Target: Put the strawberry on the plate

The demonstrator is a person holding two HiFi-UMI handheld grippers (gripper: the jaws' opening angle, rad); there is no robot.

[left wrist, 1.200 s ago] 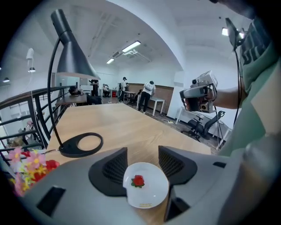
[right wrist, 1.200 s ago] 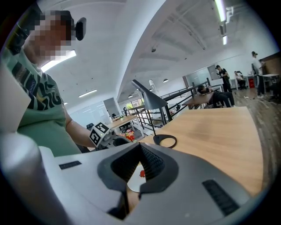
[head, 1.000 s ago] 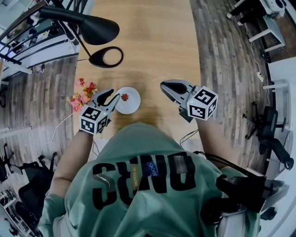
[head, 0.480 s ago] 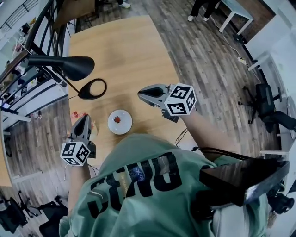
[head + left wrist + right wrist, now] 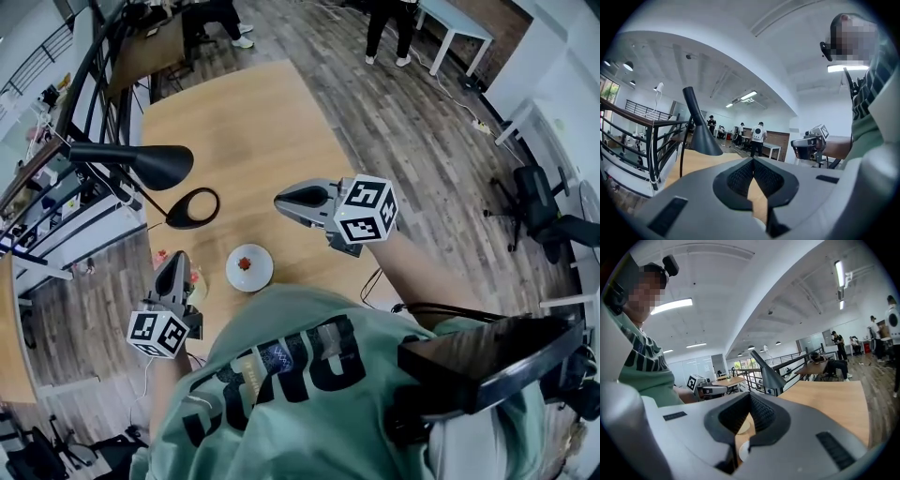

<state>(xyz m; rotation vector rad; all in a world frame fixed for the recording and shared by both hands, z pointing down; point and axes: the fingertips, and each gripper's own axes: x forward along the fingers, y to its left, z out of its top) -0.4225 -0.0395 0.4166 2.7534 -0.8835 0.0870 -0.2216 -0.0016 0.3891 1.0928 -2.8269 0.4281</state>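
Note:
A red strawberry (image 5: 245,263) lies on a small white plate (image 5: 232,277) near the front edge of the wooden table (image 5: 244,131). My left gripper (image 5: 175,259) is held up to the left of the plate, clear of it, with its jaws shut and nothing between them. In the left gripper view its jaws (image 5: 752,160) meet at the tip. My right gripper (image 5: 279,199) hangs above the table to the right of and beyond the plate, also shut and empty. The right gripper view shows its jaws (image 5: 750,395) touching at the tip.
A black desk lamp (image 5: 141,164) with a ring base (image 5: 192,208) stands on the table's left side. Pink flowers (image 5: 161,257) peek out beside my left gripper. Railings and desks run along the left. People stand at the far end of the room (image 5: 758,136).
My left gripper stood open at the plate beside the strawberry; it has shut, pulled back to the left and risen. The right gripper has risen too. The strawberry stays on the plate.

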